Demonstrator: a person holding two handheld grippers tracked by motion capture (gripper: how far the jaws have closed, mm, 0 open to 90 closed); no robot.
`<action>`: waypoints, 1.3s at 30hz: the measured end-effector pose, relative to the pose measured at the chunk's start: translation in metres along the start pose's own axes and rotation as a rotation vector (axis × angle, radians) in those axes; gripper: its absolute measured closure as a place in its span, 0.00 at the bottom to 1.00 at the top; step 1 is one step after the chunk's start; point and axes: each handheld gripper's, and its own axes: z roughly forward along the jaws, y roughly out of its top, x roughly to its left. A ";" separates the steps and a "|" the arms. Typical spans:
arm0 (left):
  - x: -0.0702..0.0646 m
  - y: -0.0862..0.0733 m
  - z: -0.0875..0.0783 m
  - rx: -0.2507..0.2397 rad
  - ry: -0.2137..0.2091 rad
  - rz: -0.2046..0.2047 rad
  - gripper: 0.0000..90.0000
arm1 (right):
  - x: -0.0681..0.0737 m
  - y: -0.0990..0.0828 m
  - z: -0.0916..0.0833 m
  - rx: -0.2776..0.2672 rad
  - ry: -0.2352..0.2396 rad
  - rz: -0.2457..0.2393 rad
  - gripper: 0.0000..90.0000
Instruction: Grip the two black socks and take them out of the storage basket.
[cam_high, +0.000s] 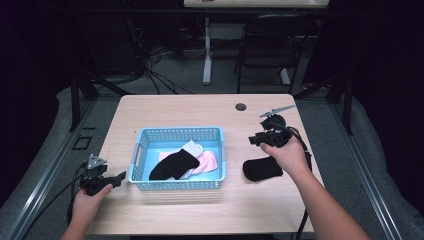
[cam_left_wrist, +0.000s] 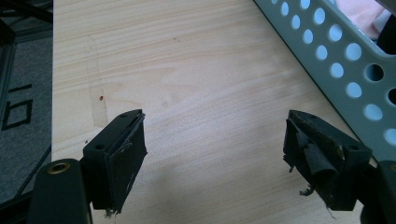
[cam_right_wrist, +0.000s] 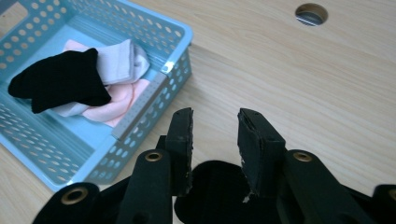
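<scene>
Black sock (cam_high: 262, 169) is lying on the pale wood table (cam_high: 165, 107), just right of the blue basket (cam_high: 177, 185), and its long axis is running roughly left to right across the table, tilting a little away toward its right end. Which end is the toe I cannot quite tell from the high view; it is a dark lump there.

The right gripper (cam_high: 256, 141) is hovering just beyond the sock, pointing left toward the basket, with the person's right hand (cam_high: 290, 155) wrapped round it. In the right gripper view the two black jaws are standing partly apart, nothing is sitting between the pads, and the sock (cam_right_wrist: 219, 186) is showing as a dark mass beneath them.

Over on the near left, the left gripper (cam_high: 119, 178) is resting low by the basket's left wall, held in the left hand (cam_high: 89, 202). Its jaws are spread wide in the left gripper view, with bare table grain between them and the perforated basket wall (cam_left_wrist: 336, 60) running off to the right.

Inside the basket another black sock (cam_high: 173, 165) is lying diagonally over a white sock (cam_high: 192, 147) and a pink sock (cam_high: 210, 162).

Further off, open wood is stretching behind the basket up to the cable hole (cam_high: 241, 106) near the far edge. The right edge is lying close to the right hand; the front strip near the person is free.
</scene>
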 end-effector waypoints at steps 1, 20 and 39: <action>0.000 0.000 0.000 0.000 0.000 0.000 0.23 | 0.000 0.000 0.000 0.000 0.000 0.000 0.73; 0.000 0.000 0.000 -0.003 -0.003 -0.001 0.23 | 0.051 0.035 0.038 0.033 0.082 -0.102 0.73; 0.000 0.001 -0.001 -0.009 -0.007 -0.001 0.23 | 0.092 0.051 0.102 0.117 0.145 -0.156 0.73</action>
